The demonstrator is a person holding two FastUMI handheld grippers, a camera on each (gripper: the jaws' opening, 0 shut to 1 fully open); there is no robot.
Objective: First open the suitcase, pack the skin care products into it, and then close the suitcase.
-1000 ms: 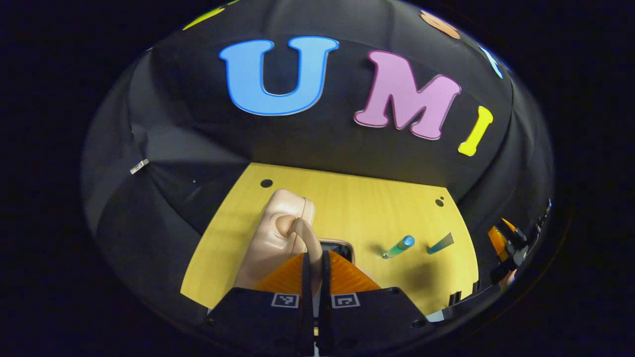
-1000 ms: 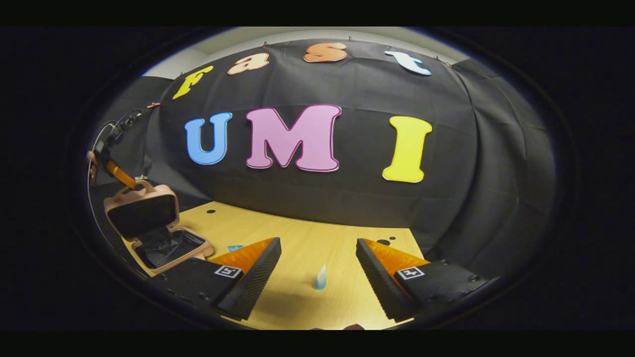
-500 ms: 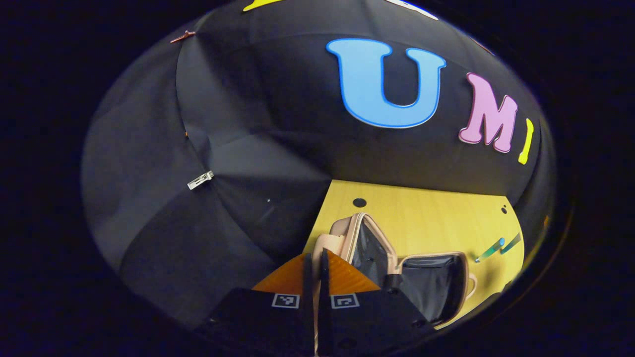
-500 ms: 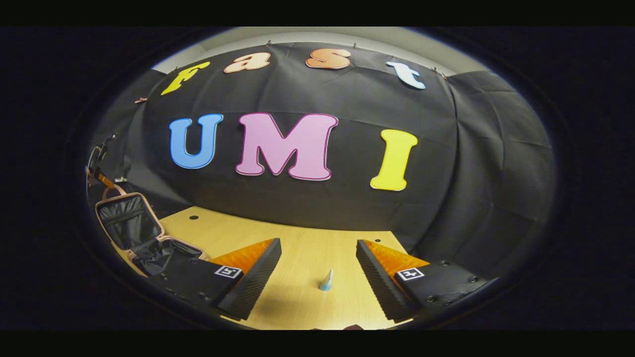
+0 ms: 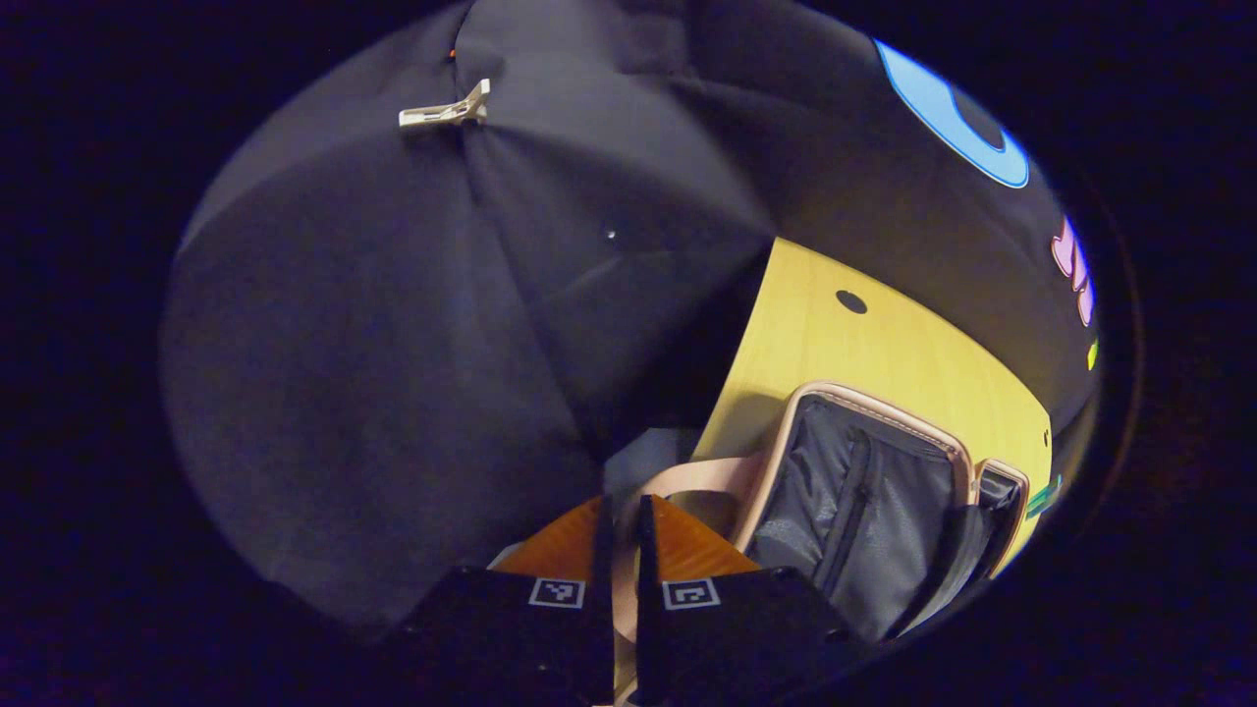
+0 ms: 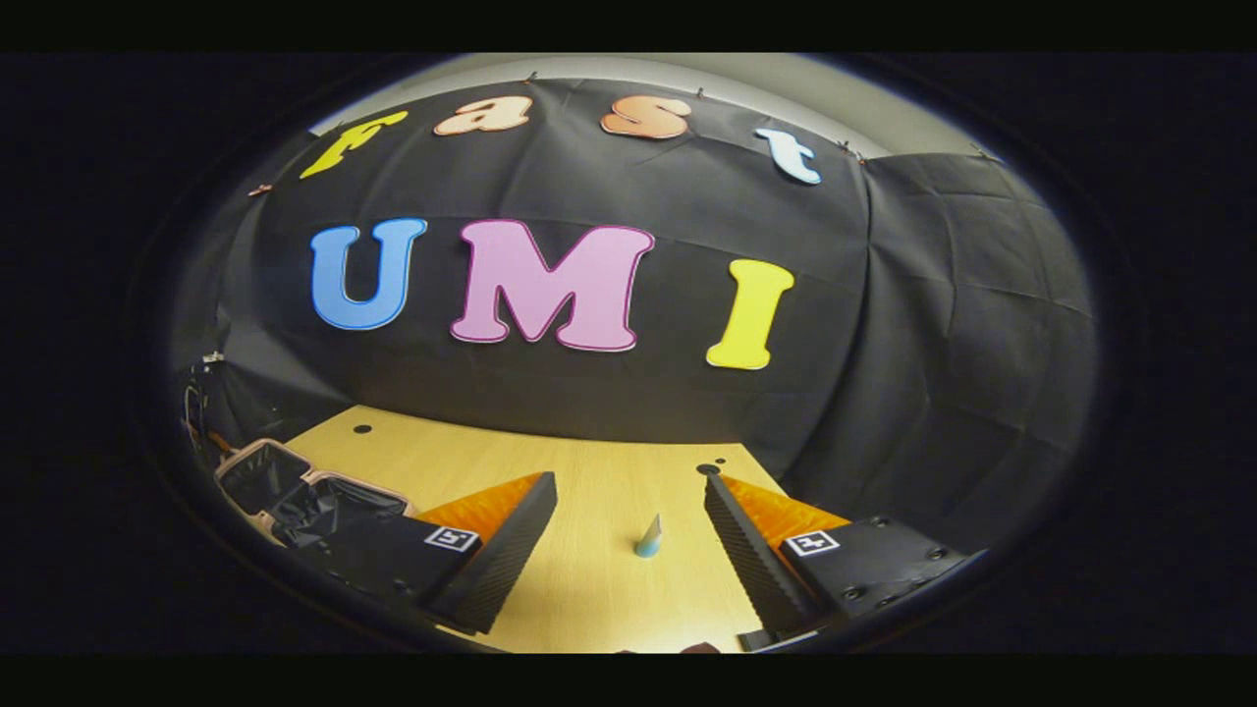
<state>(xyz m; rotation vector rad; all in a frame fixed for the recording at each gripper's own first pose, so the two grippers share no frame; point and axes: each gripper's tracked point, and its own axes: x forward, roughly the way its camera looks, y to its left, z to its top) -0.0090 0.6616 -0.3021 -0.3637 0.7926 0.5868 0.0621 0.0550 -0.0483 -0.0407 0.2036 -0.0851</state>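
1. Suitcase [image 5: 864, 491] is lying open at the desk [image 5: 835, 344] edge, lid flat.
2. Left gripper [image 5: 621, 530] jaws are pinching its handle [image 5: 687, 478].
3. Right gripper [image 6: 628, 520] jaws are spread, framing an upright tube [image 6: 648, 538], tip up.

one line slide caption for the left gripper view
Left gripper shut on the handle of the opened suitcase lying on the wooden table.

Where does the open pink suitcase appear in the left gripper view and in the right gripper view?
Left gripper view: the suitcase lies open at lower right, beside the left gripper.
Right gripper view: it sits small at the far lower left.
Shared landmark: the yellow table under it.
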